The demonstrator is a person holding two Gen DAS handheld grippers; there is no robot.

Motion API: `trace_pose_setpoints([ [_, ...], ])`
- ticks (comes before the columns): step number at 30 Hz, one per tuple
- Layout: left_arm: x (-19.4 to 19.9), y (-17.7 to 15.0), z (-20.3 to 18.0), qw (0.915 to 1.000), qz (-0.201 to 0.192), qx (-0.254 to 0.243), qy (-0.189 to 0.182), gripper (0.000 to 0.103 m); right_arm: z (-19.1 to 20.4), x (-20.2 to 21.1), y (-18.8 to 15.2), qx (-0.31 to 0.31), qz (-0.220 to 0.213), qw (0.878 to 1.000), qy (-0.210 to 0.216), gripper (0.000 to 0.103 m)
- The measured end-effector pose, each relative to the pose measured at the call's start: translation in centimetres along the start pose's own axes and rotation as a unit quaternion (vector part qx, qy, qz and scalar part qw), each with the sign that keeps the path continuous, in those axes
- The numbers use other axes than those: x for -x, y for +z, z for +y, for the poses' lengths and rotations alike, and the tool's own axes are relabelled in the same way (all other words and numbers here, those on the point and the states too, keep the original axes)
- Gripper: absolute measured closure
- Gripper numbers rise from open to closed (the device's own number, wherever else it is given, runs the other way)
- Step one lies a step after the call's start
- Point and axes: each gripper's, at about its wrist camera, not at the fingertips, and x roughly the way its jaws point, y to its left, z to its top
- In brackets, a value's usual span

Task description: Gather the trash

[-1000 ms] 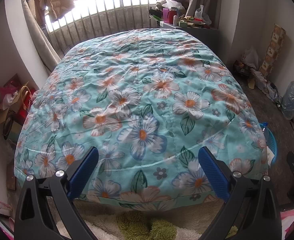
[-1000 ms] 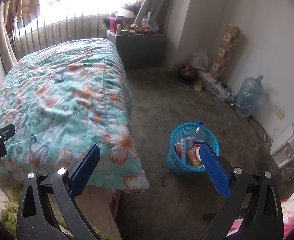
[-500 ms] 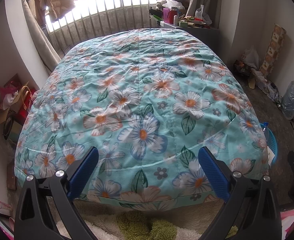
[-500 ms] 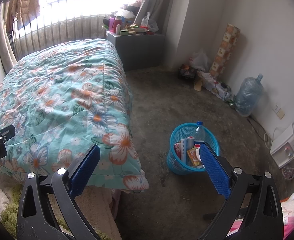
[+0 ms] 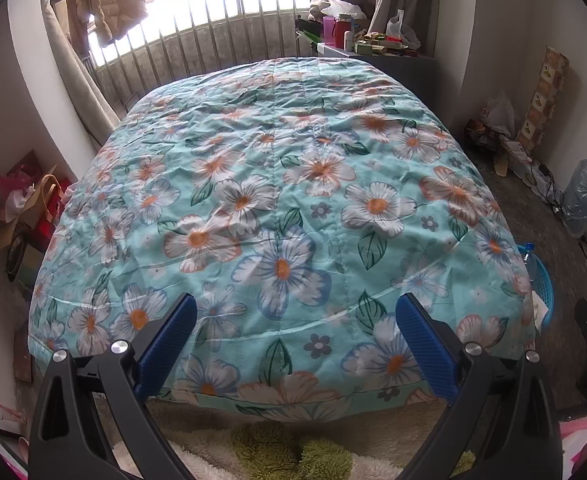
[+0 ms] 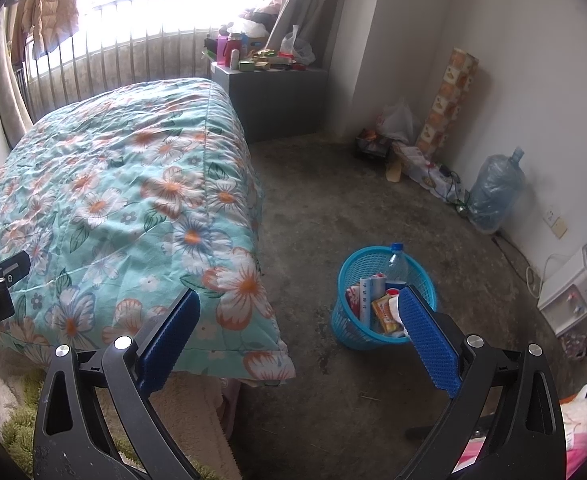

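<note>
A blue mesh trash basket stands on the concrete floor right of the bed, holding a clear bottle with a blue cap, packets and wrappers. My right gripper hovers open above the floor, its right pad overlapping the basket's near rim. My left gripper is open over the foot of the bed, nothing between its blue pads. In the left wrist view the basket's edge peeks out past the bed's right side. No loose trash shows on the quilt.
A grey cabinet with bottles and boxes stands by the window. Bags, a printed roll and a big water jug line the right wall. Bags sit left of the bed. A green-white rug lies at the bed's foot.
</note>
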Motion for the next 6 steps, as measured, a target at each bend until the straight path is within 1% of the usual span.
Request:
trace_pose_setpoints([
  [6, -0.06, 0.02, -0.12, 1.0, 0.003, 0.0, -0.001, 0.006, 0.02, -0.02, 0.04, -0.001, 0.0, 1.0, -0.001, 0.008],
])
